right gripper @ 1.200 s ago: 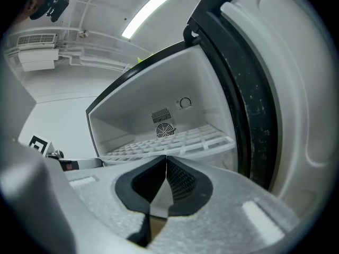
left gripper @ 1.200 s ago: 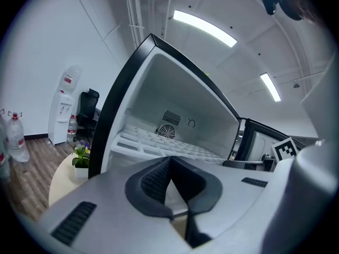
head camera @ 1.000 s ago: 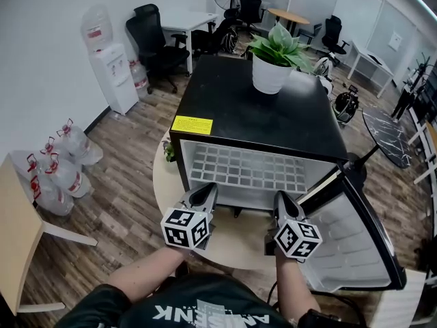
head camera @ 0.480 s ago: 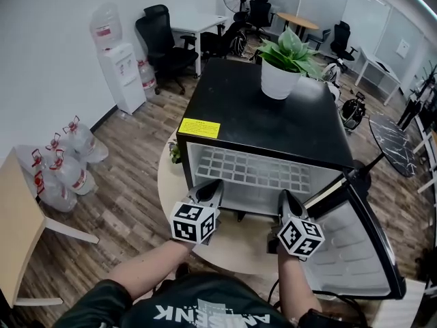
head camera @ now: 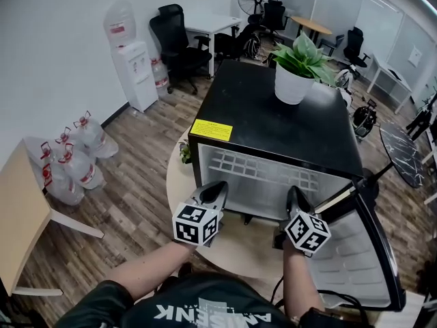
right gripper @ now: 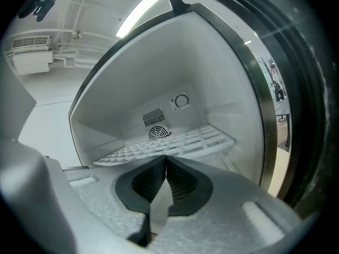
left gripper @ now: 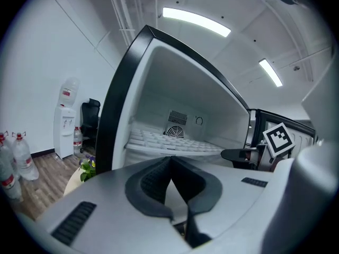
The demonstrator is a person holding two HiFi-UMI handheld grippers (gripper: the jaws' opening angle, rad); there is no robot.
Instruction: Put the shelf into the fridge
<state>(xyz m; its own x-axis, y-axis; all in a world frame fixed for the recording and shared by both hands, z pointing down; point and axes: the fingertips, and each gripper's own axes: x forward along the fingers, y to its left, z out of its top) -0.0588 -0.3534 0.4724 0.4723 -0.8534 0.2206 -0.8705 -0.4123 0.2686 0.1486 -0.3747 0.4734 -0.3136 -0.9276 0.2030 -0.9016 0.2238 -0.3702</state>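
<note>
The black mini fridge stands on a round table with its door swung open to the right. The white grid shelf lies level inside it, seen also as the shelf and the shelf in the two gripper views, in front of the rear fan vent. My left gripper and right gripper point at the opening, just before the shelf's front edge. Both are shut, pads pressed together with nothing between them, as the left gripper and right gripper show close up.
A potted plant sits on the fridge top. The round table carries the fridge. A water dispenser and several water bottles stand at the left wall. Office chairs and desks fill the back.
The head view has shifted right and forward. Both grippers stay shut before the fridge opening, and the shelf rests in the same place inside.
</note>
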